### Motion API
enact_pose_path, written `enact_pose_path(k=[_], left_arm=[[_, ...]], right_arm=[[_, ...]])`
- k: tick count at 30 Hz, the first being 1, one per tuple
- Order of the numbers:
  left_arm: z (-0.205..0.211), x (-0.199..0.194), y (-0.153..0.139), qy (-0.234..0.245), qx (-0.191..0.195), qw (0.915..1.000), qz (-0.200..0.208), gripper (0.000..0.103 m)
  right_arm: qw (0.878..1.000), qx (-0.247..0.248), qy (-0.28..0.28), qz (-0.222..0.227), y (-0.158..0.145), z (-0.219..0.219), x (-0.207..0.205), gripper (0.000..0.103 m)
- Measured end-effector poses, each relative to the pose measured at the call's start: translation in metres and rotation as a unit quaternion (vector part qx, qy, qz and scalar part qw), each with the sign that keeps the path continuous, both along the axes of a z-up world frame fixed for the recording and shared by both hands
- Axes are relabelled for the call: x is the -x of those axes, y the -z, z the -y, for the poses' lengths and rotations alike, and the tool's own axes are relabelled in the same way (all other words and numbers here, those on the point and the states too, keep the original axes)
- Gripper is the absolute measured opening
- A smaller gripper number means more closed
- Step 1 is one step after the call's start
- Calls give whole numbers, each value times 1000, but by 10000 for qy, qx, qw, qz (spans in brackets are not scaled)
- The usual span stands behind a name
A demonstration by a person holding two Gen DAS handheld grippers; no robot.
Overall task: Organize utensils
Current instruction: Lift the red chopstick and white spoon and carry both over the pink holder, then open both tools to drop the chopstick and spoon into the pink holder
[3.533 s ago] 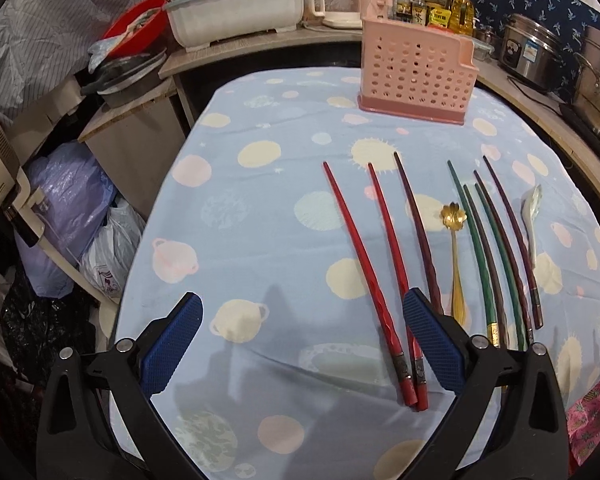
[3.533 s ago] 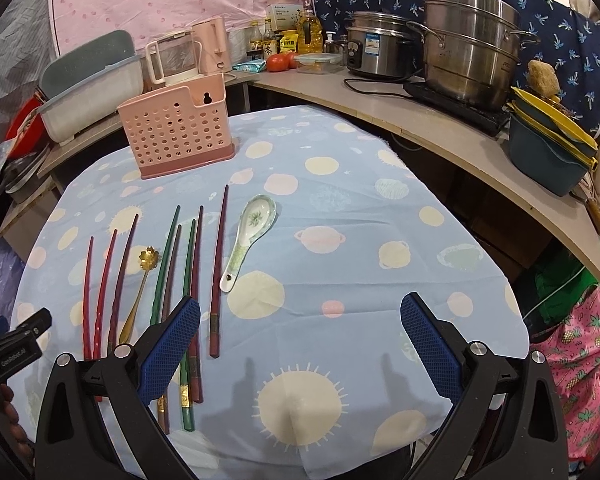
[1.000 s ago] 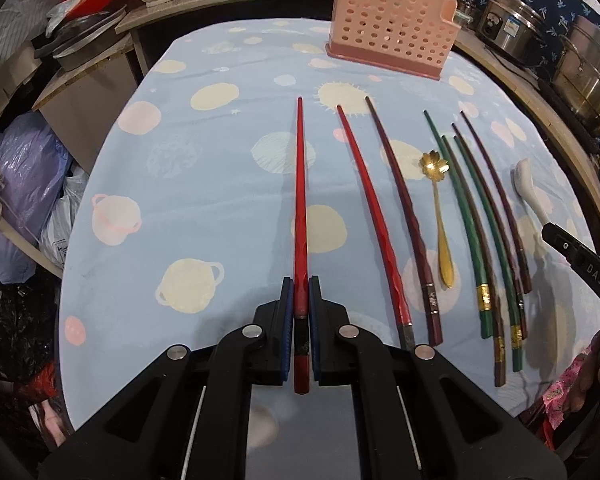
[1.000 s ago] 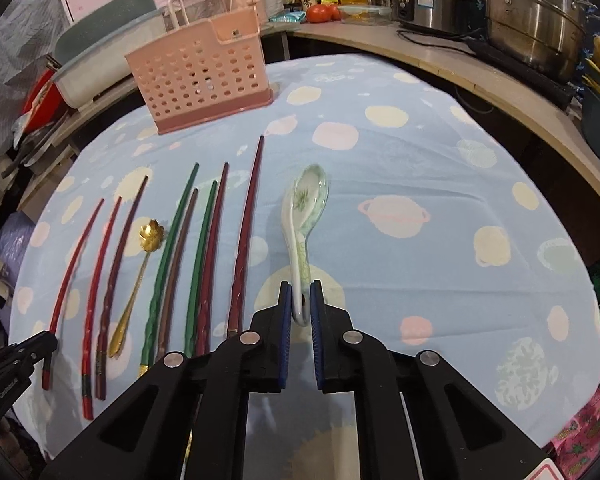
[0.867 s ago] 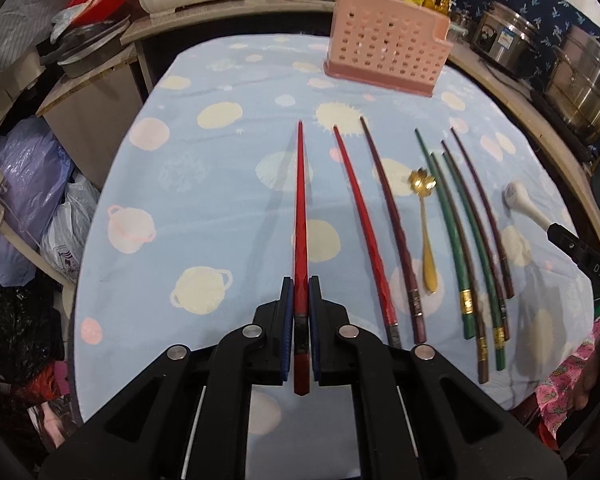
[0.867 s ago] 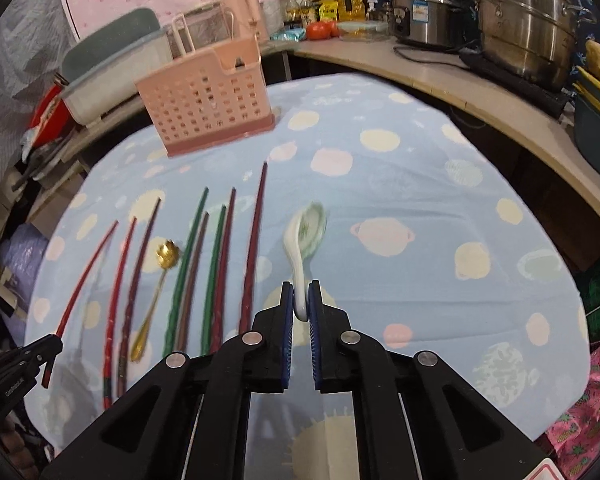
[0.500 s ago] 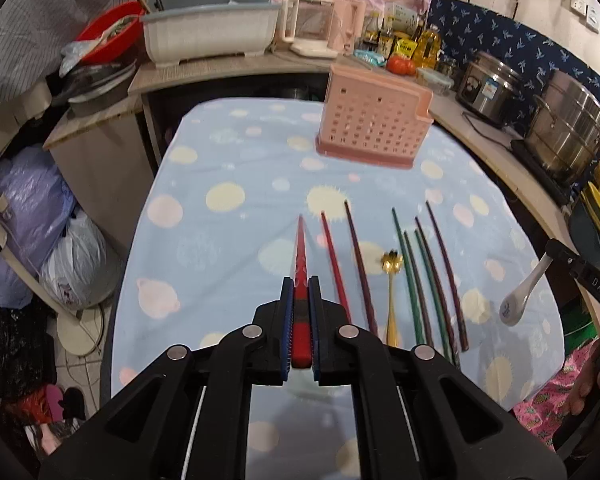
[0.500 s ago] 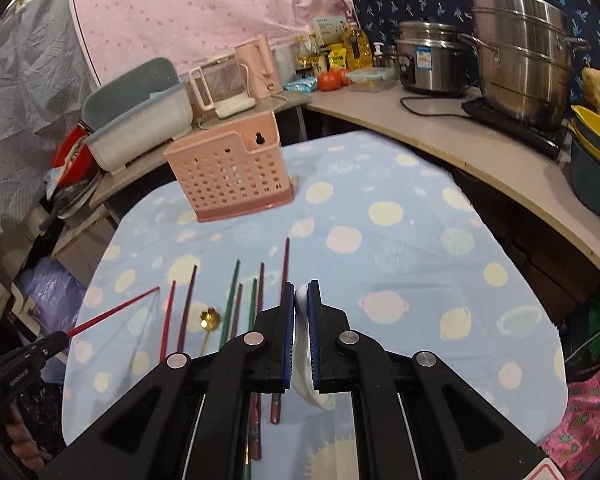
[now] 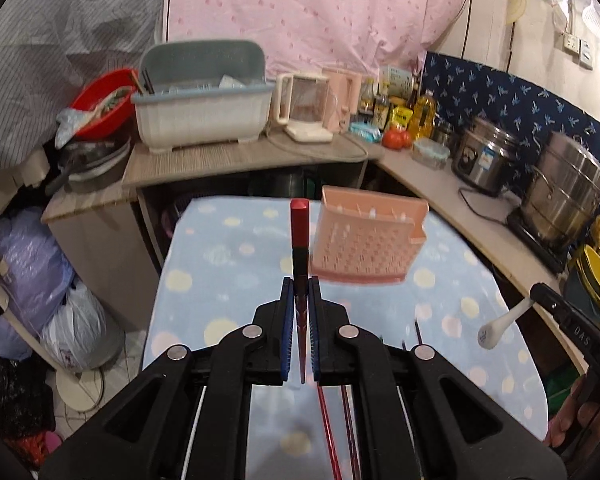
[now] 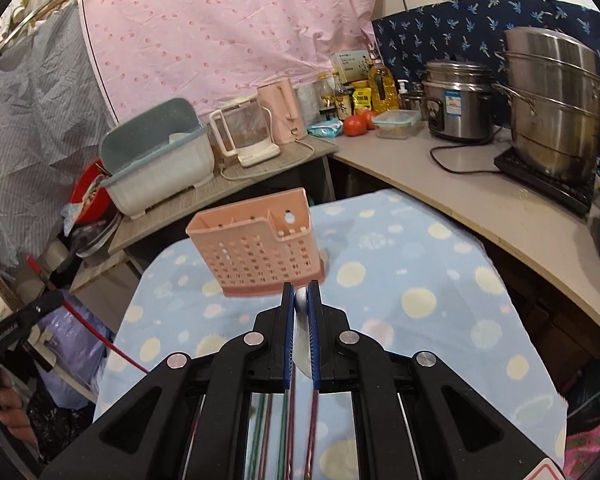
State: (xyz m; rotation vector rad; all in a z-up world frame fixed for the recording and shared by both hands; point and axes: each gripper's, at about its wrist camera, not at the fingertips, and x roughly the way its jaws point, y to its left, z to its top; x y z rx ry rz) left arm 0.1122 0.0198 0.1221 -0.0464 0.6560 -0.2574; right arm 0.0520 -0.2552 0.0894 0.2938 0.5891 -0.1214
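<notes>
The red chopstick sits pinched between the blue pads of your left gripper, its butt end sticking up past the fingertips toward 12 o'clock, with its thin tip seen below the pads. In the right wrist view the same stick slants out from that gripper at about 9 o'clock, off the table's left edge. Your right gripper is clamped narrow on the white ceramic spoon; from the left view the spoon's bowl hangs at 3 o'clock, above the cloth.

The pink perforated utensil holder stands upright on the far part of the blue dotted tablecloth, just right of the chopstick's end in your left view and just left of 12 o'clock in your right view. Nothing lies on the cloth between either gripper and the holder.

The remaining chopsticks lie on the cloth under your right gripper, partly hidden by its frame; two reddish ones show under the left gripper.

Behind the table, at 11 o'clock, a grey dish-drainer tub and a clear pitcher sit on the counter. Steel pots stand at 2 o'clock.
</notes>
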Motion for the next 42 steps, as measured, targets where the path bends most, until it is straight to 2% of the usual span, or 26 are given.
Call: enact_pose_path(k=[5, 11, 14, 18, 22, 28, 29, 32, 34, 35, 37, 42], left_arm=[[13, -39, -32, 42, 41, 9994, 327, 7], [33, -86, -80, 50, 300, 9957, 874, 7], [44, -109, -92, 99, 400, 9941, 1008, 7], [60, -141, -84, 126, 387, 9949, 920, 7], [68, -164, -61, 150, 304, 9972, 669, 7], [72, -178, -34, 166, 236, 9987, 424, 7], [72, -180, -32, 150, 212, 9988, 404, 7], [71, -181, -26, 90, 195, 9991, 362, 8], [71, -179, -24, 59, 141, 9993, 345, 18], [71, -176, -23, 43, 127, 9994, 331, 19], [70, -172, -24, 20, 118, 9994, 323, 29], [66, -150, -28, 42, 86, 9992, 395, 31]], right_arm=[[9997, -142, -134, 132, -18, 6, -43, 7], [9983, -341, -269, 380, -43, 13, -105, 7], [9974, -429, -290, 496, -50, 15, -135, 7], [9975, -379, -268, 527, -48, 15, -171, 7], [9982, -437, -265, 306, -25, 17, -199, 7], [9987, -451, -220, -20, 8, 18, -215, 7], [9989, -430, -199, -42, 11, 18, -215, 7], [9994, -342, -39, -1, 13, 20, -210, 20], [9993, -370, 1, 52, 11, 21, -203, 27], [9992, -383, 0, 62, 11, 21, -201, 27], [9992, -397, -13, 71, 9, 20, -192, 29], [9990, -411, -5, 154, 2, 18, -163, 35]])
